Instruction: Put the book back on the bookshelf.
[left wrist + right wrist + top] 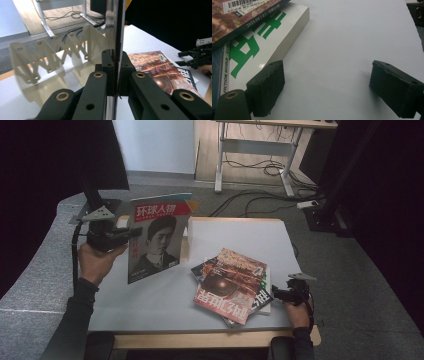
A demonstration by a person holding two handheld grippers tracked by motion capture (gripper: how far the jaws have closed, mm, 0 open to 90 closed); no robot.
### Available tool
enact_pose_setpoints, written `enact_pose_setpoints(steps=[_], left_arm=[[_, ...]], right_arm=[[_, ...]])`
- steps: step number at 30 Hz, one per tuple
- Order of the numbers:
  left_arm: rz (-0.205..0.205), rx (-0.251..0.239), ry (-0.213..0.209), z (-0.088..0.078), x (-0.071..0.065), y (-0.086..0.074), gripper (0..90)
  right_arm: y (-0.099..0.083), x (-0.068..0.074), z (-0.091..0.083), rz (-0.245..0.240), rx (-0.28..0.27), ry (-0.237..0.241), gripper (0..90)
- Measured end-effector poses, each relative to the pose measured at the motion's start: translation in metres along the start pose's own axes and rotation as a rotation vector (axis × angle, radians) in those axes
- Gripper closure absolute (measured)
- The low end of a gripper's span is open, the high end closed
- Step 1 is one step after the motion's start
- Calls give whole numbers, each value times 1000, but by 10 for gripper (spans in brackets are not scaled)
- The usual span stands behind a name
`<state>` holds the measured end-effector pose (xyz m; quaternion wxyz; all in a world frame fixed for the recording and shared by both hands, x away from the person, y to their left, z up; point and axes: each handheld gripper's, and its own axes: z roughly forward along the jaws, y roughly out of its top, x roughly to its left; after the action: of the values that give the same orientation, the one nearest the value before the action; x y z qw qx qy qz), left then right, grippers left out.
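A magazine with a portrait cover and red title (157,240) stands upright at the left of the white table (150,305). My left gripper (131,233) is shut on its left edge. In the left gripper view the magazine (117,25) runs edge-on between the closed pads of that gripper (116,65). A fanned pile of magazines (232,285) lies at the right of the table. My right gripper (276,294) rests just right of the pile, open; its pads (265,87) stand wide apart over bare table, beside a white and green magazine (257,47).
A beige zigzag file rack (50,60) stands at the back of the table, behind the held magazine (187,237). On the floor beyond are cables and a desk frame (250,150). Dark curtains flank both sides.
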<state>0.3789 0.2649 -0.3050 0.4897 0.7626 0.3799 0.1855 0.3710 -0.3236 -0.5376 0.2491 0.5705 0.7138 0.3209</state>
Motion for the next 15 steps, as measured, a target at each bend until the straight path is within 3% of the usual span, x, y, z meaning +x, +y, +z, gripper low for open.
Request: enact_pose_setpoints(steps=[15], left_arm=[[-39, -10, 81, -23, 20, -6, 870]], right_arm=[[0, 0, 0, 0, 0, 0, 122]])
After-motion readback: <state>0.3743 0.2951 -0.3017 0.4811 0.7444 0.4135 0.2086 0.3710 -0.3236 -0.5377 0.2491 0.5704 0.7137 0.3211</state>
